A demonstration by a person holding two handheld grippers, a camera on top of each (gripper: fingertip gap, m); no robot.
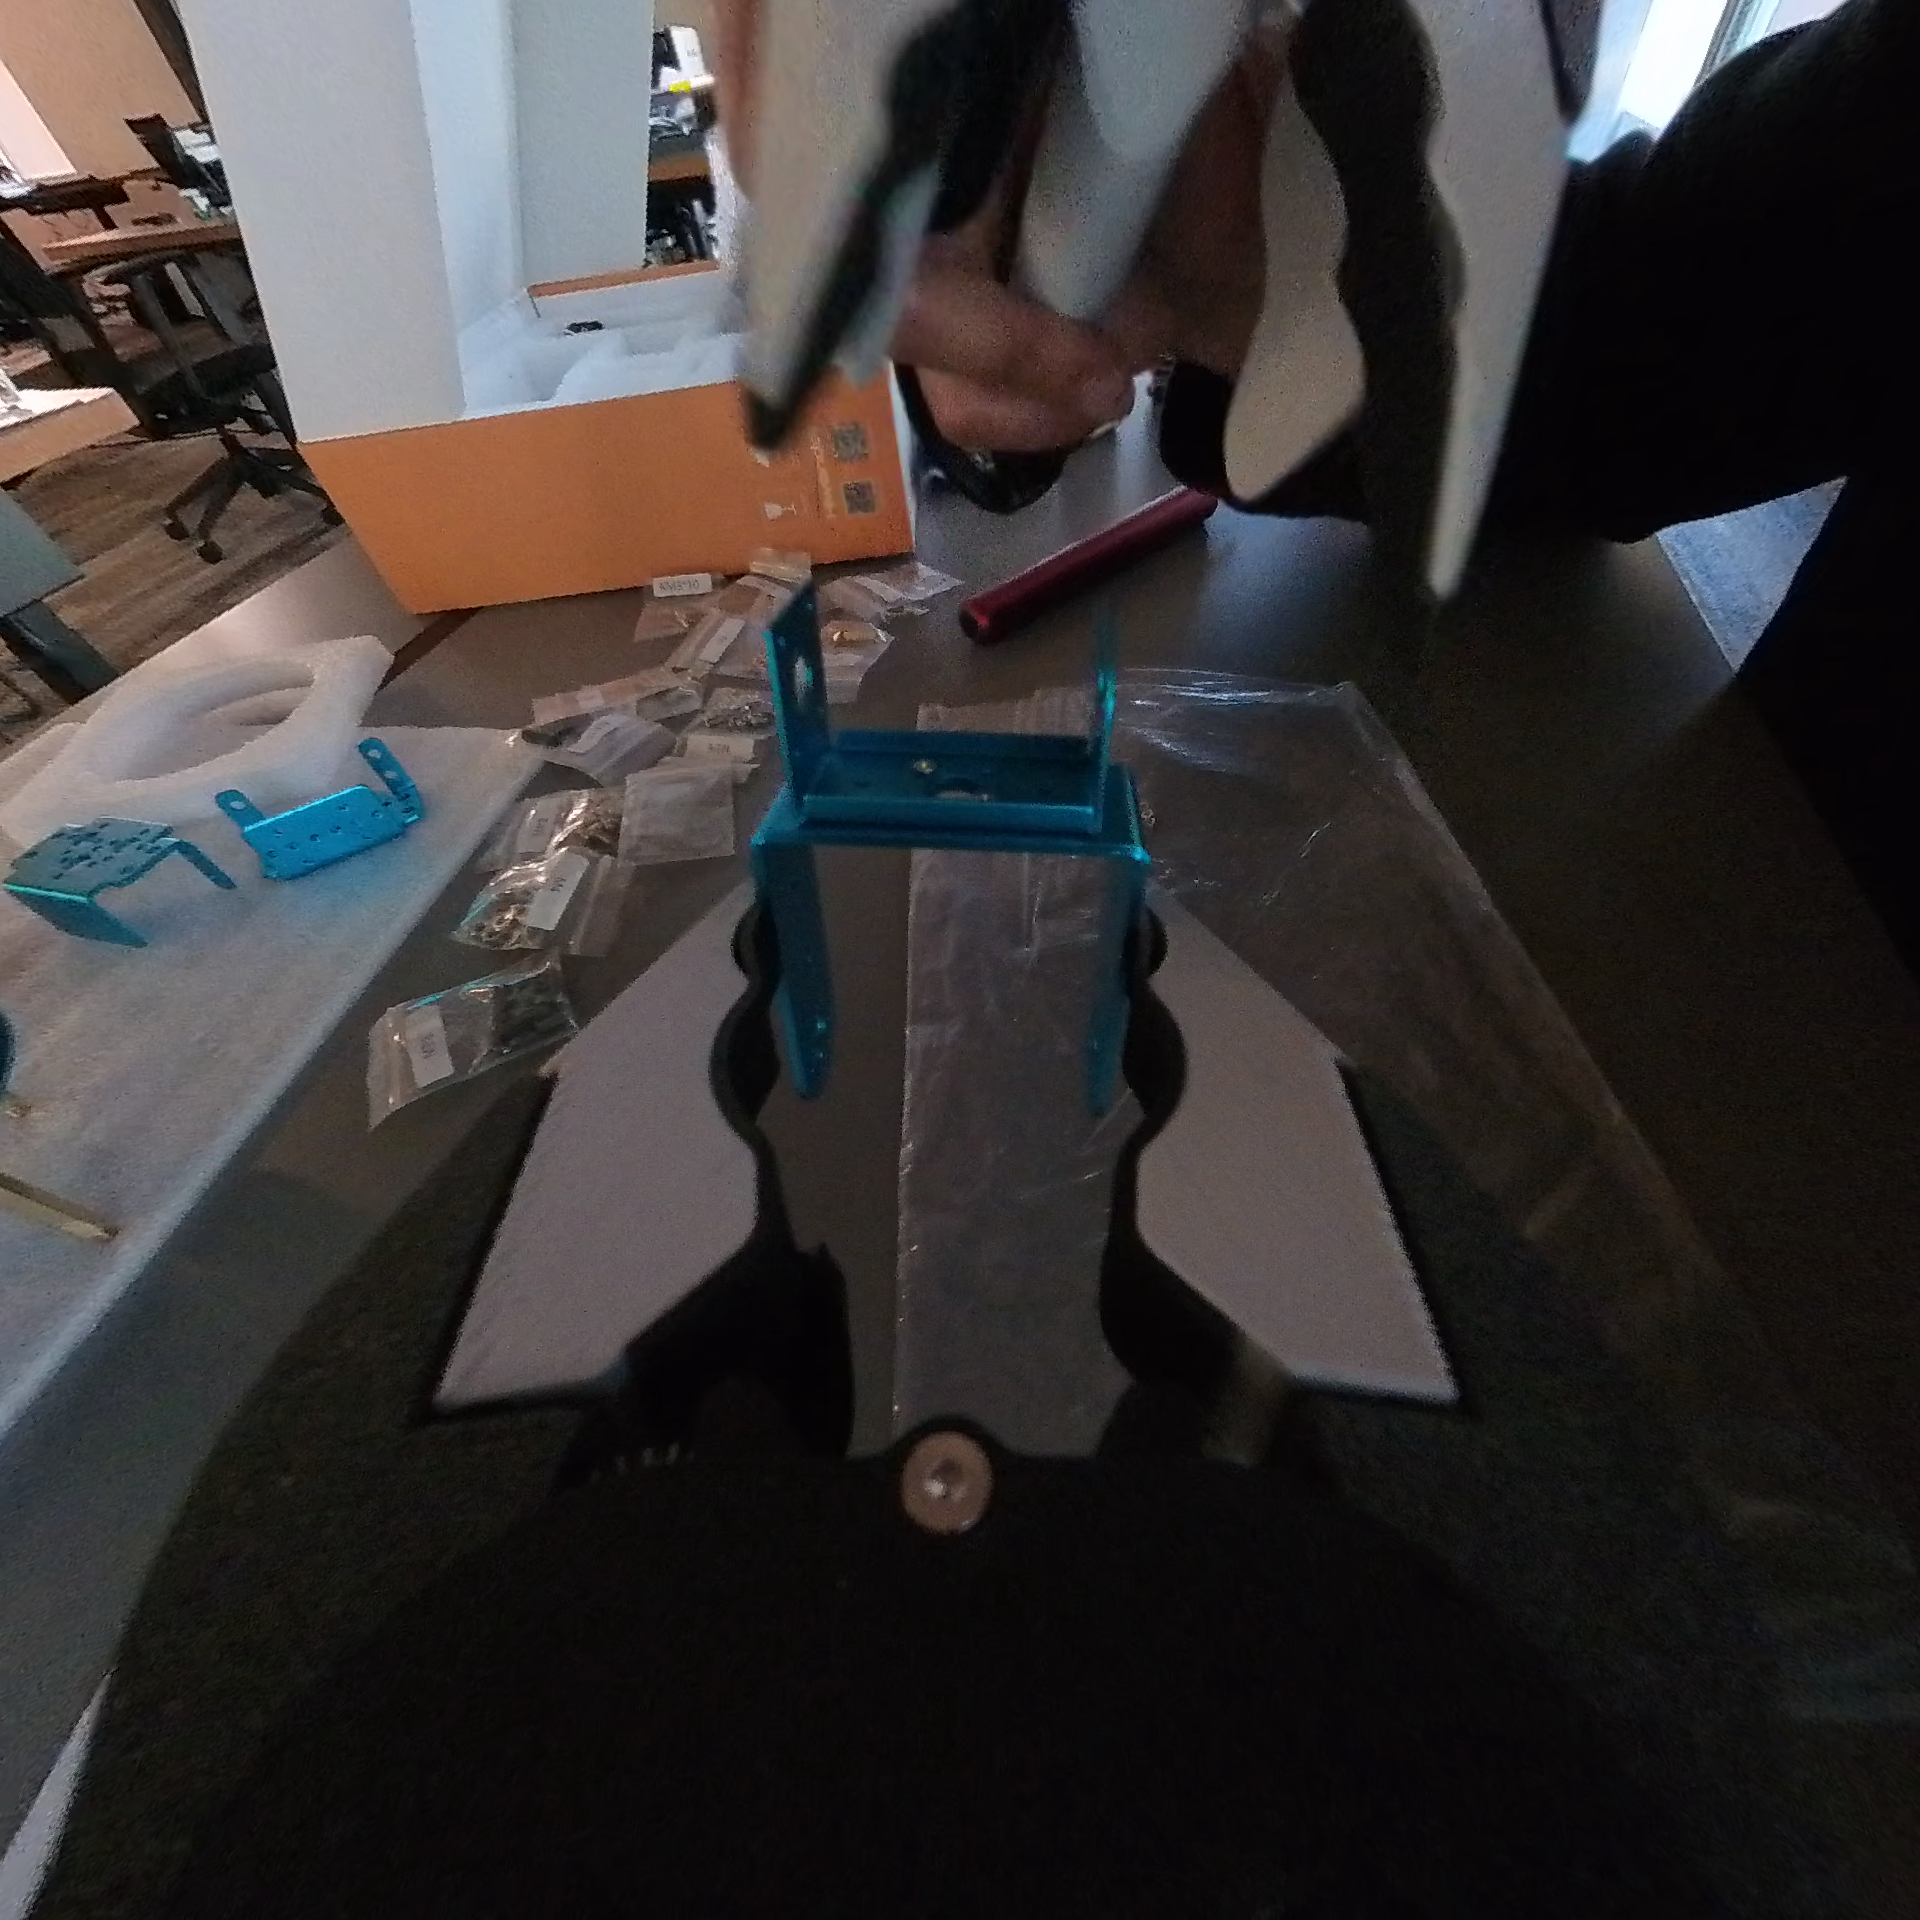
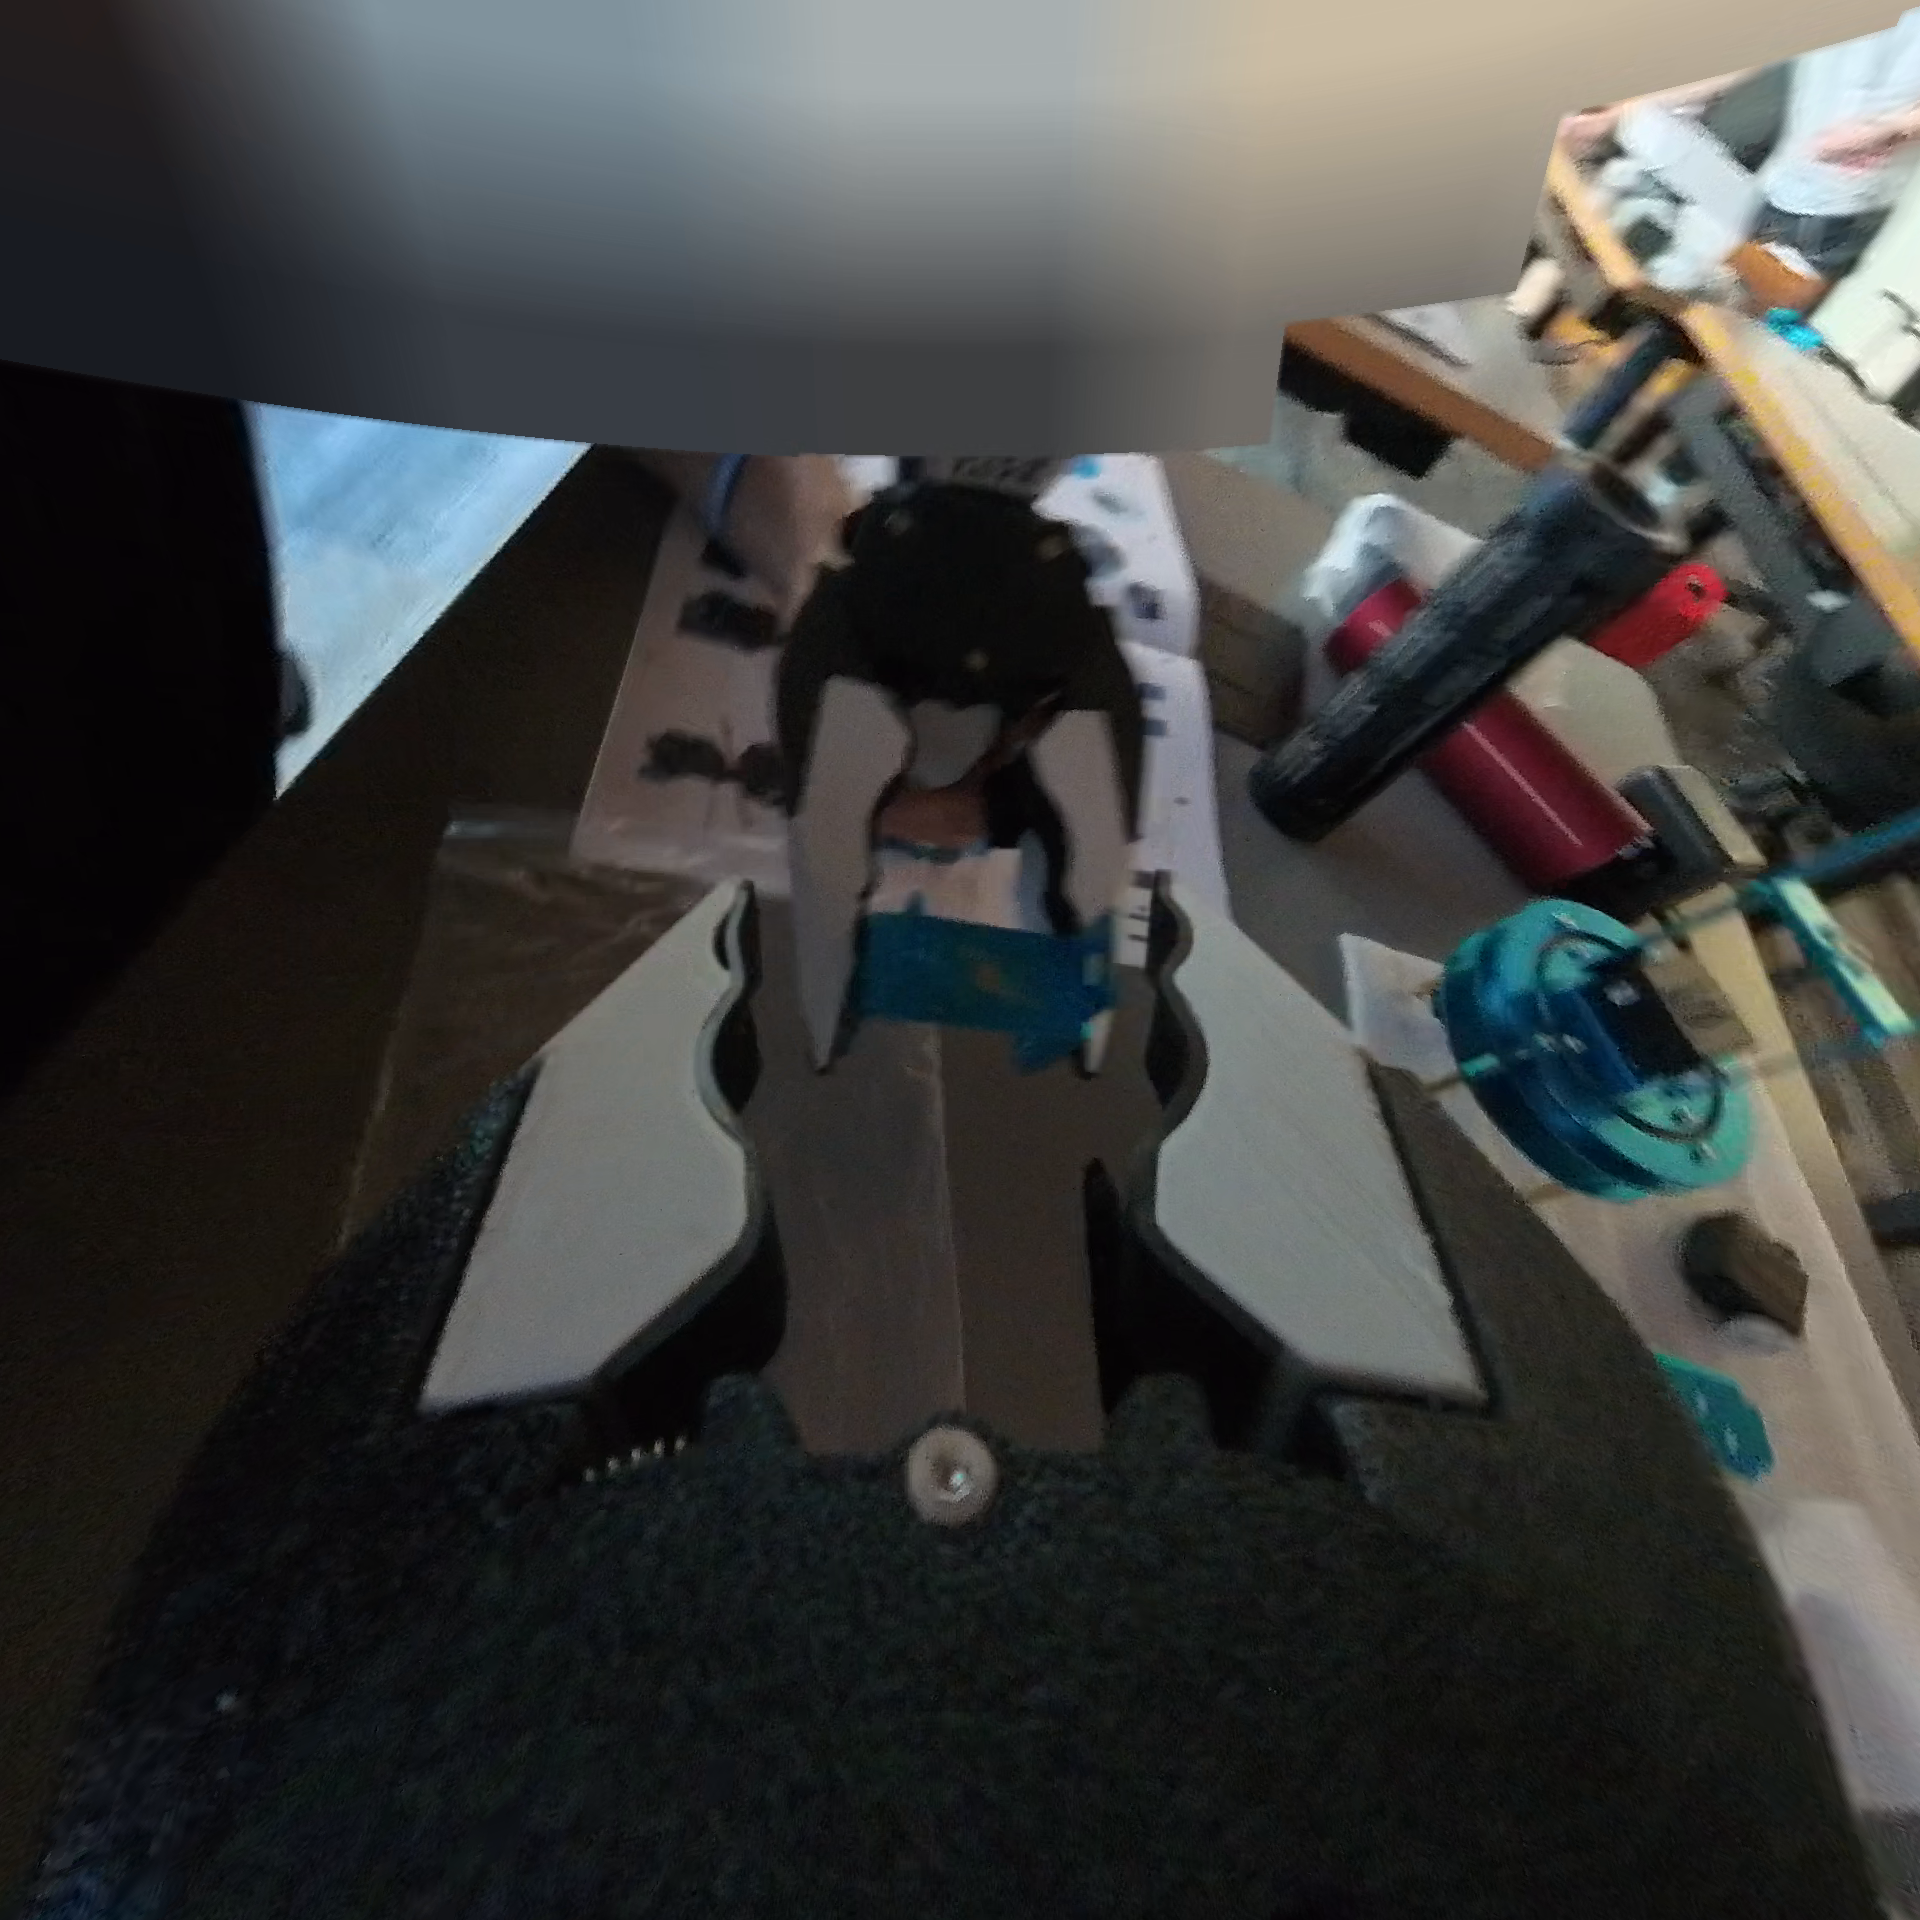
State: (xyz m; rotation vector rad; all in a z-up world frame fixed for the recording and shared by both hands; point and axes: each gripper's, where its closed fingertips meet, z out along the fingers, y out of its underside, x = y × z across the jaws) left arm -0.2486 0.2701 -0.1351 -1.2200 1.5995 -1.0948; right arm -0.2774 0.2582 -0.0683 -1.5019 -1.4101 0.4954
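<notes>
My left gripper [image 1: 951, 935] is shut on a blue metal bracket assembly [image 1: 945, 800], two U-shaped pieces joined back to back. Its fingers press the outer sides of the lower legs, and the upper legs point away from me. It holds the assembly above the dark table [image 1: 1558, 1039]. My right gripper [image 1: 1107, 509] hangs open and empty above and beyond the assembly. In the right wrist view, blurred, the right gripper [image 2: 956, 914] stands wide open. Facing it are the left gripper [image 2: 956, 1049] and the blue assembly [image 2: 977, 977], just past the right fingertips; I cannot tell if they touch.
An orange box [image 1: 623, 499], several small bags of screws [image 1: 582, 831], a red tube [image 1: 1091, 566] and a clear plastic bag [image 1: 1299, 831] lie behind. Two loose blue brackets [image 1: 332, 831] and white foam [image 1: 208, 717] sit left. A round blue assembly [image 2: 1590, 1070] is at the right. Left tips to right tips: about 7 cm.
</notes>
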